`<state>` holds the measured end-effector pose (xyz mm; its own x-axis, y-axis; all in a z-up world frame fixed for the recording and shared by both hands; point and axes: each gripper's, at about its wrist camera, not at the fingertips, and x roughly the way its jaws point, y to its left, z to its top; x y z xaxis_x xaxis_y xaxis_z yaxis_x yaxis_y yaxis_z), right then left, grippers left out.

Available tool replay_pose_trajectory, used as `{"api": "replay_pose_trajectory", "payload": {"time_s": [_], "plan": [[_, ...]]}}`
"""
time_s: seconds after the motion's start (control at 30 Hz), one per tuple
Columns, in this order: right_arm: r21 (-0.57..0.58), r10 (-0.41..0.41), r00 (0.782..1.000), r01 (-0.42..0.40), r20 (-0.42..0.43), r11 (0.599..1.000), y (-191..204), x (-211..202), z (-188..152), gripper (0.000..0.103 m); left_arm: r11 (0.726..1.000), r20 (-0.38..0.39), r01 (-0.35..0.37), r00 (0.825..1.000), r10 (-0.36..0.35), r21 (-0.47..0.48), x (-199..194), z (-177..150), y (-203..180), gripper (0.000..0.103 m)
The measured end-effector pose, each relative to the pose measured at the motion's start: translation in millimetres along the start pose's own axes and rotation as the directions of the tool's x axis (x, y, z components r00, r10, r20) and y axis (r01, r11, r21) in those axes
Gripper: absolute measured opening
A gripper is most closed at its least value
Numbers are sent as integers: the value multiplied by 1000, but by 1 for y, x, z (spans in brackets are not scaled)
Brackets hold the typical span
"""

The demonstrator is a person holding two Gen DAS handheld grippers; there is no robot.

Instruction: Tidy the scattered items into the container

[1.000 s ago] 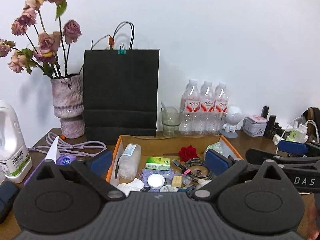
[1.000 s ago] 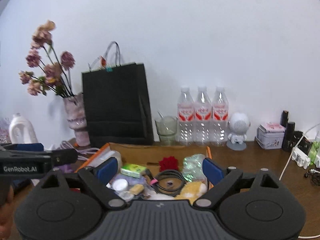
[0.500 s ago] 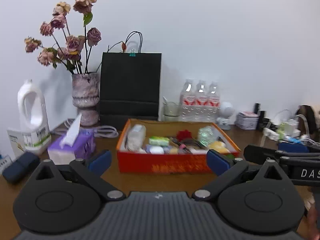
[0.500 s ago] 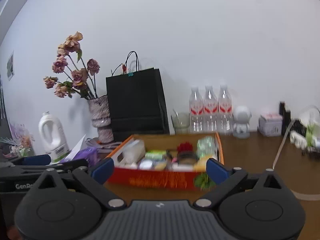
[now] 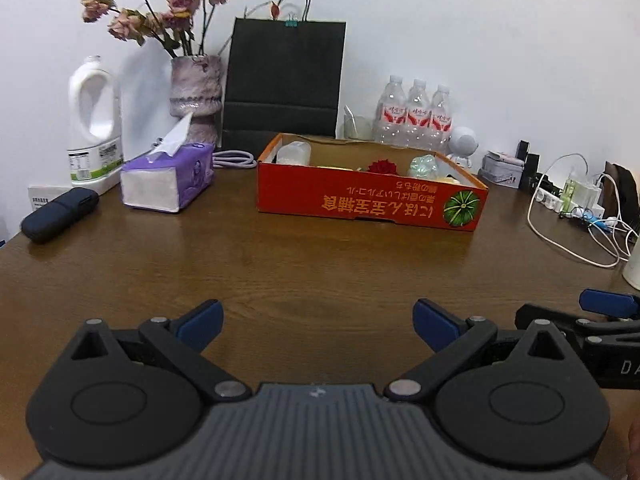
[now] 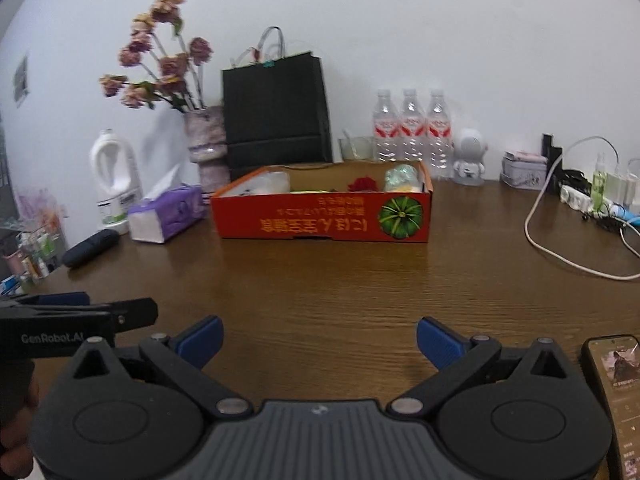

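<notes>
A red cardboard box (image 5: 368, 206) (image 6: 320, 220) stands at the back middle of the brown table (image 5: 320, 272). Inside it I make out a clear bottle (image 5: 294, 153), a red flower (image 5: 382, 167) and a pale green crinkled packet (image 5: 422, 165); the other contents are hidden behind the front wall. My left gripper (image 5: 318, 322) hovers low over the near table, well short of the box, open with nothing between its blue pads. My right gripper (image 6: 320, 340) is likewise open and empty. Each gripper shows at the other view's edge.
Left of the box lie a purple tissue pack (image 5: 168, 178), a white jug (image 5: 94, 120) and a dark case (image 5: 60, 216). Behind stand a flower vase (image 5: 196, 92), black paper bag (image 5: 284, 80) and water bottles (image 5: 416, 114). White cables (image 5: 572, 224) trail at right; a phone (image 6: 616, 392) lies near right.
Both grippers have pulled back from above the box and sunk toward the table; the box now looks smaller and farther. The right jaws stand a little wider than a second ago.
</notes>
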<state>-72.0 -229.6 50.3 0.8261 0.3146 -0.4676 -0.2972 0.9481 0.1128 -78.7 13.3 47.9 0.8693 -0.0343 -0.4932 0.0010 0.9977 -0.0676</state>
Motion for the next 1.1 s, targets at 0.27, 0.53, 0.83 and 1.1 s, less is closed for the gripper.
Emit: {"api": "replay_pose_trajectory", "payload": {"time_s": [0.27, 0.53, 0.83, 1.1], "plan": [[0, -64, 993, 64, -98, 998, -7, 55, 6, 103, 998, -127, 13, 992, -5, 56, 63, 9, 3, 103], [-10, -86, 986, 85, -142, 996, -9, 97, 19, 103, 995, -201, 17, 980, 3, 95, 99, 10, 4, 103], [-53, -117, 971, 109, -210, 993, -9, 127, 24, 103, 996, -181, -2, 983, 18, 90, 105, 12, 4, 103], [-55, -121, 971, 112, -204, 992, -9, 127, 20, 103, 996, -181, -2, 983, 18, 87, 107, 13, 3, 103]]}}
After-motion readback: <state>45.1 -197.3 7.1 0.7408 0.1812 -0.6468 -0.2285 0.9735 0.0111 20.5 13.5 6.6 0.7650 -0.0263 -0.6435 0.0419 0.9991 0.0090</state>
